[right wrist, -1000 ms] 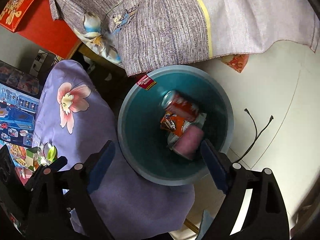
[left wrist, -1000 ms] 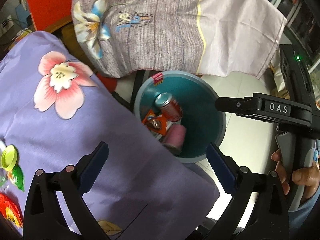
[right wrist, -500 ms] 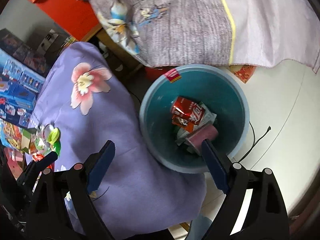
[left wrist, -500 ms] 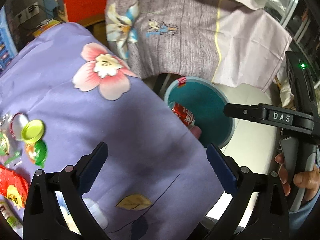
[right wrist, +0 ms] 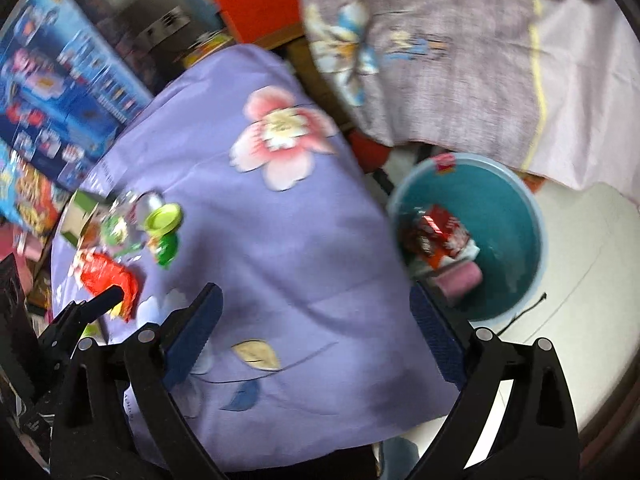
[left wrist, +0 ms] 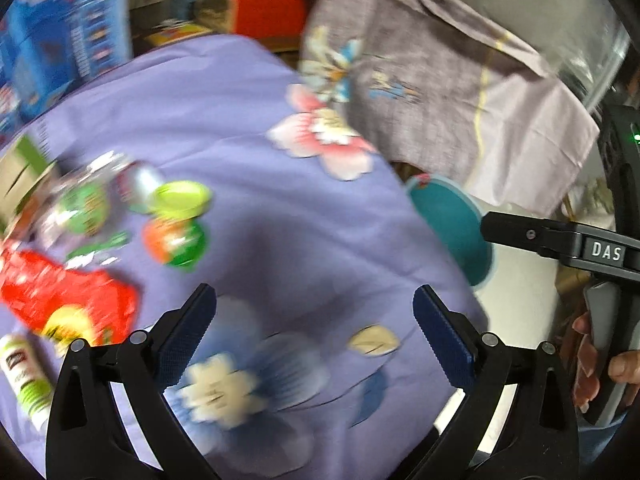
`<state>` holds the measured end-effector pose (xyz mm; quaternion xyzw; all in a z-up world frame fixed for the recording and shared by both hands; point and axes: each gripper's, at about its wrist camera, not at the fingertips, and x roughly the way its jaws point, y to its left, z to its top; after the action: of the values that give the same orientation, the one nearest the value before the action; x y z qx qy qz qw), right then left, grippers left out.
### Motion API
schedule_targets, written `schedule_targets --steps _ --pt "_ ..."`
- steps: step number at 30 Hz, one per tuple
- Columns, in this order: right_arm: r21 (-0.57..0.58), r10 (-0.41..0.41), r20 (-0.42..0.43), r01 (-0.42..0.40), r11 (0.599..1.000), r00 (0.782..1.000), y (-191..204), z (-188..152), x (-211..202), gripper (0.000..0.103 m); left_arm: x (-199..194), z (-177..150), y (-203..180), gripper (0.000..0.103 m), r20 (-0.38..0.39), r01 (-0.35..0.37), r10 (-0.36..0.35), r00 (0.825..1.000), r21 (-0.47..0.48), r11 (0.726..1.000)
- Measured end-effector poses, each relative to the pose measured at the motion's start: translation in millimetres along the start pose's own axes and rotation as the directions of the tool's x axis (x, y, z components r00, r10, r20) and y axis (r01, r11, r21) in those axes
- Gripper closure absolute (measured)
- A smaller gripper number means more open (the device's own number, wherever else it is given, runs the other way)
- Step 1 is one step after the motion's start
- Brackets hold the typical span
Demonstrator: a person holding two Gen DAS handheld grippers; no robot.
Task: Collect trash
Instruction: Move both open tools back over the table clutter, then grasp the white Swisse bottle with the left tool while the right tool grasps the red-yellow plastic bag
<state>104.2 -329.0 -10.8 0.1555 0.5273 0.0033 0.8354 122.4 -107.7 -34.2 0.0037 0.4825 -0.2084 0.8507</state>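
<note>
Both grippers, left (left wrist: 314,330) and right (right wrist: 316,330), are spread and empty; the right is opening. Crinkled wrappers (left wrist: 68,304) lie left on the cloth-covered bench (left wrist: 280,220); round bin (right wrist: 516,216) right.

Even indoor light, moderately bright. Heavy motion blur in both views, worst on litter at left. Fisheye bending and dark vignette at edges. Soft shadows on purple cloth (left wrist: 280,208).

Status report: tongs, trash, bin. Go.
Left tongs open, empty. Right tongs opening, nothing between them. Red wrapper and green lid on purple cloth. Teal bin holds can. Path clear.
</note>
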Motion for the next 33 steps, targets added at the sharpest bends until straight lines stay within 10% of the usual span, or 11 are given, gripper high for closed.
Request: schedule_targets --steps 8,16,21,27,31,33 --pt "-0.157 0.020 -0.067 -0.030 0.987 0.998 94 0 29 0.013 -47 -36 102 0.004 0.039 -0.121 0.130 0.991 -0.171 0.978" --pt "-0.284 0.022 -0.139 -0.062 0.957 0.990 174 -5 64 0.013 -83 -81 209 0.004 0.032 -0.230 0.266 0.963 -0.406 0.884" --pt "-0.325 0.010 -0.191 -0.073 0.943 0.981 205 -12 85 0.013 -71 -98 242 0.004 -0.019 -0.217 0.237 0.971 -0.485 0.847" --pt "-0.359 -0.013 -0.216 -0.067 0.931 0.976 230 -16 100 0.013 -47 -98 238 0.004 -0.055 -0.200 0.196 0.979 -0.445 0.873" --pt "-0.393 -0.025 -0.232 -0.071 0.917 0.972 250 -19 110 0.013 -45 -100 241 0.047 -0.044 -0.212 0.213 0.976 -0.420 0.882" --pt "-0.414 -0.028 -0.242 -0.077 0.907 0.970 262 -22 116 0.013 -50 -105 249 0.048 -0.030 -0.171 0.175 0.984 -0.423 0.890"
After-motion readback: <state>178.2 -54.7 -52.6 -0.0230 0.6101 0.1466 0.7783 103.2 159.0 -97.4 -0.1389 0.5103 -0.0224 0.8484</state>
